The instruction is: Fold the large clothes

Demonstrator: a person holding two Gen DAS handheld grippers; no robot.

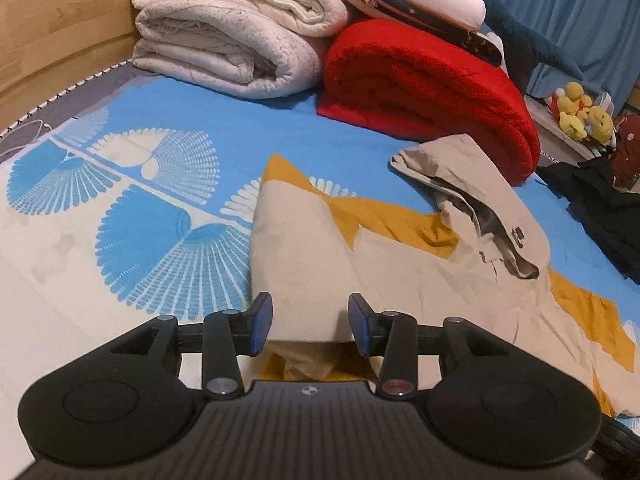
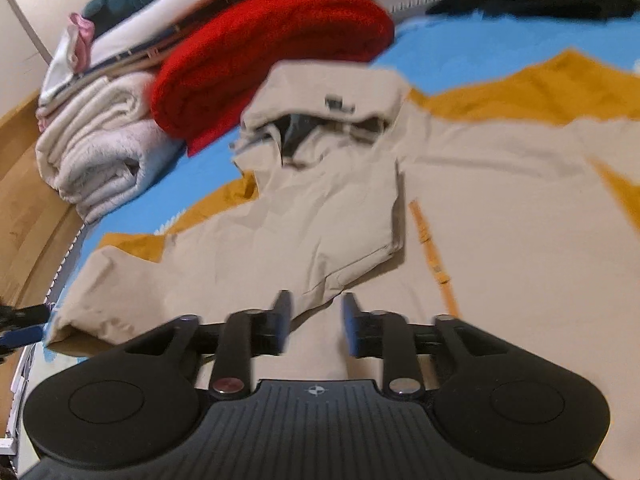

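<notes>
Beige jacket (image 1: pixel 304 248) sleeve end sits between left gripper (image 1: pixel 310 326) jaws, spread, not pinching. Right gripper (image 2: pixel 316 322) also unclenched over folded flap corner. Pinch both layers before lifting; hood (image 1: pixel 472 200) lies farther ahead, untucked.

You face a bed with a blue patterned sheet (image 1: pixel 168 216), a wooden headboard (image 1: pixel 60 20), and blue curtains (image 1: pixel 580 12) behind.

The bed (image 1: pixel 224 120) carries a blue sheet with white fan patterns. Directly on it lie a beige-and-mustard jacket (image 1: pixel 400 264), a rolled red blanket (image 1: pixel 432 92), folded white blankets (image 1: pixel 224 36) and dark clothing (image 1: pixel 600 204) at its edge
</notes>
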